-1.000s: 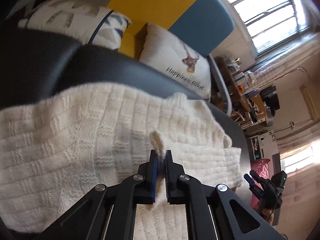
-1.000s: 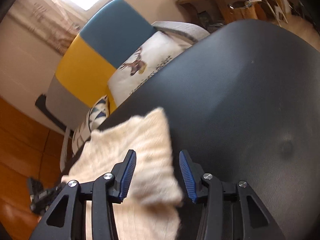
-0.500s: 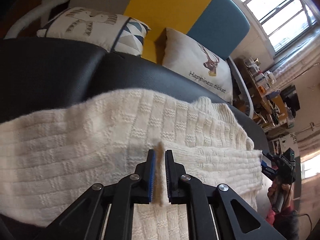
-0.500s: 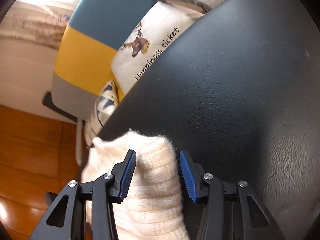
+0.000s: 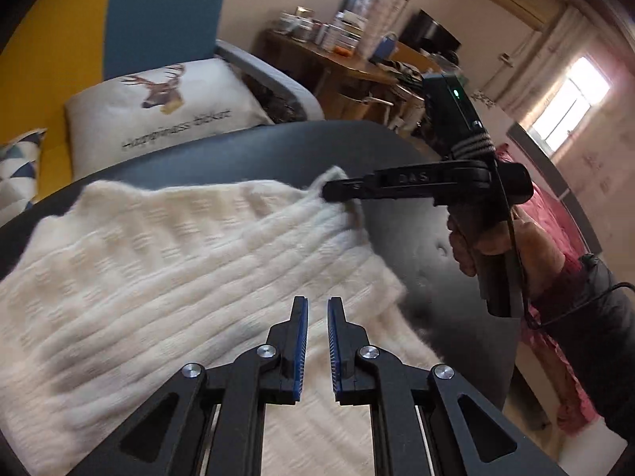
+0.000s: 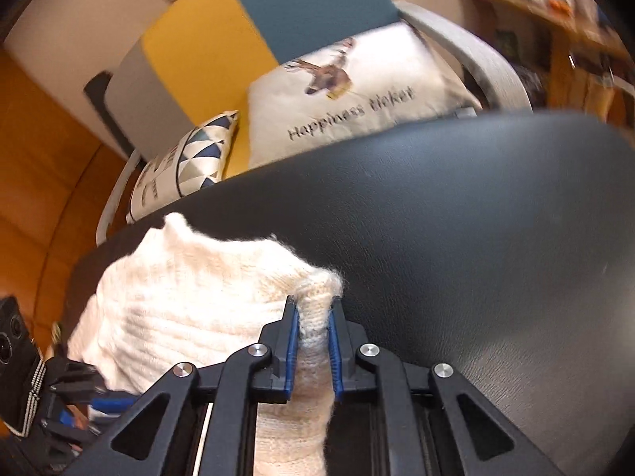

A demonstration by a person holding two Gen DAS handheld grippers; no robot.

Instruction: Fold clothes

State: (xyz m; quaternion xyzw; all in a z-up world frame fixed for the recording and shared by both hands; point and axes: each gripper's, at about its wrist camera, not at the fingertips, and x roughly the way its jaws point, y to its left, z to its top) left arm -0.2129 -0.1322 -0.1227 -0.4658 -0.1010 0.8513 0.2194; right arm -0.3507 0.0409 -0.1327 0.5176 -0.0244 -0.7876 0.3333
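Since before, our right gripper (image 6: 313, 309) pinches the cream knit sweater (image 5: 166, 261); our left gripper (image 5: 316, 309), lower centre, released it, slightly parted above the black leather surface (image 6: 456, 206).

You see a cream sweater (image 5: 166, 261) with a ribbed block pattern on a black table (image 6: 456, 214). Your gripper pads (image 6: 293, 341) are blue. The chair (image 6: 278, 12) is yellow, teal and grey.

Daylit; window (image 5: 571, 115) glare, blur, fisheye edges.

sweater (image 5: 166, 261) | cream ribbed knit | spread flat on black surface (image 5: 416, 238)
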